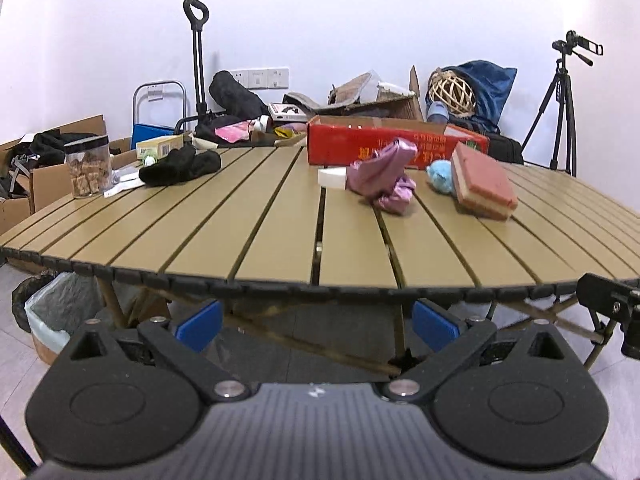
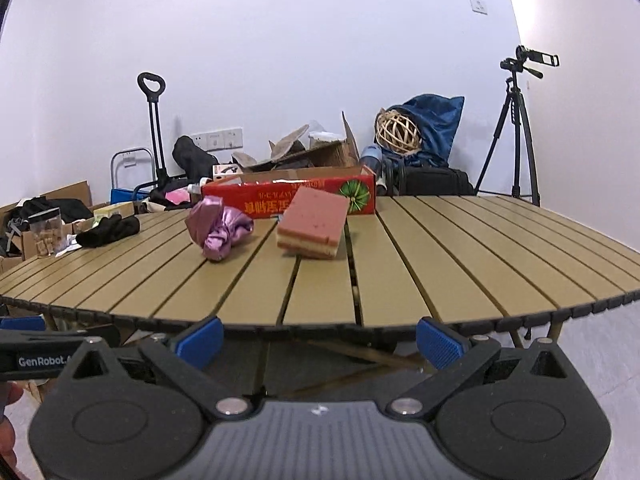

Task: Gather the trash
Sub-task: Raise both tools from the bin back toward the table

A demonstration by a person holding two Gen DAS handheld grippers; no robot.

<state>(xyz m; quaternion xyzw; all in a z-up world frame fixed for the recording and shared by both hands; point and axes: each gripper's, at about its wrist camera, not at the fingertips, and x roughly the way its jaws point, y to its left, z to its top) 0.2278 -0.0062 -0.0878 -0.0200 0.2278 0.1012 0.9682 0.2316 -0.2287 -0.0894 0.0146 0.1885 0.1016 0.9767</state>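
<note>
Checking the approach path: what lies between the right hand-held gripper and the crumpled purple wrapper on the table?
Only bare slatted table. In the right wrist view, the open right hand-held gripper sits at the near edge, and nothing stands before the purple wrapper.

You are looking at two evenly, brightly lit views; soft overhead light is washing the white wall (image 1: pixel 360 20) pale violet and leaving only faint shadows ahead of the jaws. Fisheye distortion is bowing the table edge (image 2: pixel 320 322) just beyond the jaws and darkening the corners. Far clutter is looking slightly soft; glare is staying mild.
</note>
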